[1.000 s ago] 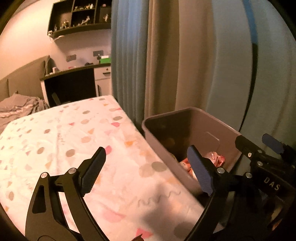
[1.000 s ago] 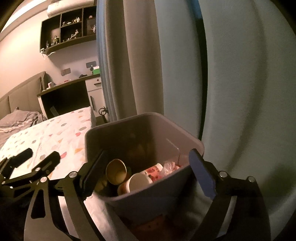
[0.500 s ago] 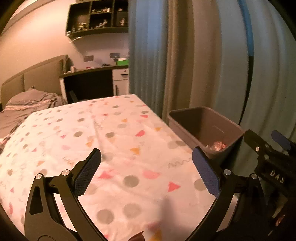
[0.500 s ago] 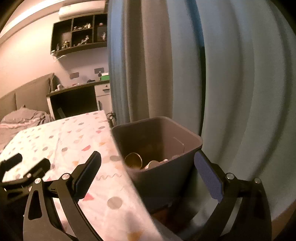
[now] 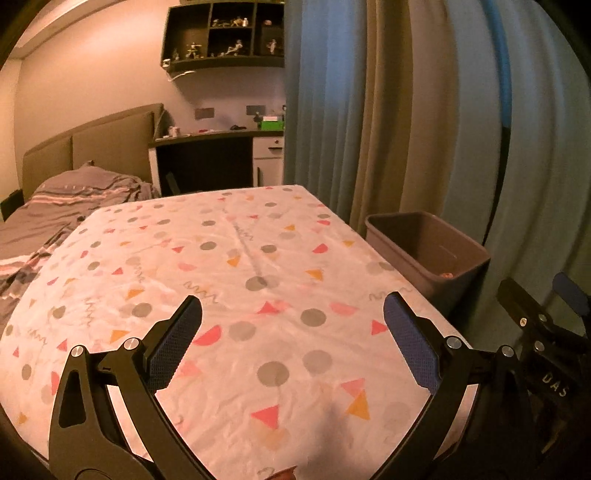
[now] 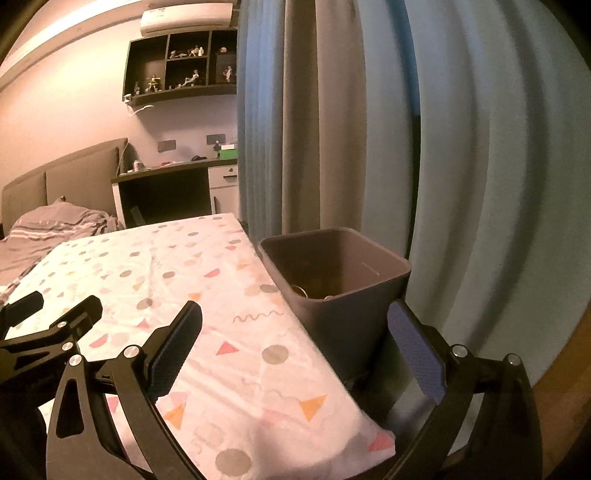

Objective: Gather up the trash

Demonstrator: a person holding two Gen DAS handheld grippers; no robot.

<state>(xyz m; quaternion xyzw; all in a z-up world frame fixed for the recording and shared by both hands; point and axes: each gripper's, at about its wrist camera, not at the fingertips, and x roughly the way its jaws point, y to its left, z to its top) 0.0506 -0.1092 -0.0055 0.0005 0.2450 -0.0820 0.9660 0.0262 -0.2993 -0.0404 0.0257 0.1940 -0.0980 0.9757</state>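
The grey trash bin point(image 6: 334, 291) stands on the floor just beside the right-hand edge of the table, close against the curtains point(image 6: 332, 129), and from your right wrist view you look down into it: a round cup rim point(image 6: 298, 291) and some paler scraps lie at the bottom, too shadowed to name further. In your left wrist view the same bin point(image 5: 428, 254) shows past the table's edge with a small pinkish scrap point(image 5: 446, 275) inside. Your right gripper point(image 6: 295, 343) hangs with its jaws spread wide and nothing between them, its left finger over the tablecloth and its right finger in front of the bin's near corner. Your left gripper point(image 5: 293, 341) is likewise wide apart and holds nothing, poised above the tablecloth point(image 5: 221, 266), a white sheet printed with dots, triangles and squiggles. Each gripper shows at the edge of the other's view, the two near each other. Beyond the table lies a bed with a rumpled grey blanket point(image 5: 55, 206), then a dark desk point(image 5: 207, 162) against the far wall, and above it a wall shelf of small figurines point(image 5: 225, 33).
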